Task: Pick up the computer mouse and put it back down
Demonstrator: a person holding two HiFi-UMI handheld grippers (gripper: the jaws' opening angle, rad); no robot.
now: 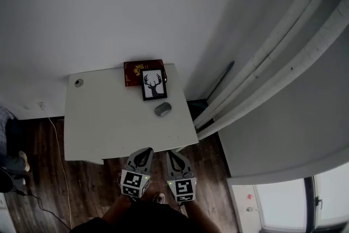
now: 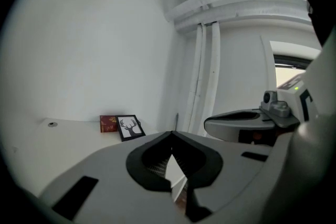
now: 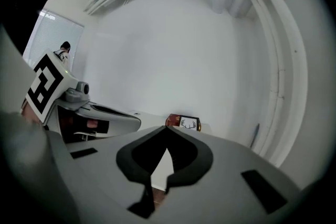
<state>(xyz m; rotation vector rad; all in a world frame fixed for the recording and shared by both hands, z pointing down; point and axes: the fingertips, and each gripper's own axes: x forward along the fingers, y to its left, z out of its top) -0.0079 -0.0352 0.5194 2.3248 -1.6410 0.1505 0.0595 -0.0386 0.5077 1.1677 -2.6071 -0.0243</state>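
Left hand-held gripper (image 1: 145,151): jaws pressed together with nothing between them; held off the near edge of the desk (image 1: 109,123), above the wooden floor (image 1: 87,188).
Right hand-held gripper (image 1: 170,153): jaws likewise pressed together and empty; just beside the left one, also short of the desk's near edge.
Computer mouse (image 1: 162,109): grey, lying on the desk towards its right side, just in front of the framed deer picture (image 1: 154,85), well apart from both hand-held grippers.
Framed deer picture: black frame, dark deer head on white; it overlaps the right part of the red book (image 1: 134,71).
Red book: gold ornament on the cover, at the desk's back edge by the white wall.
Desk: white, with a small round grommet (image 1: 79,83) near its back left corner.
Floor: dark wood; a thin cable (image 1: 60,155) trails left of the desk.
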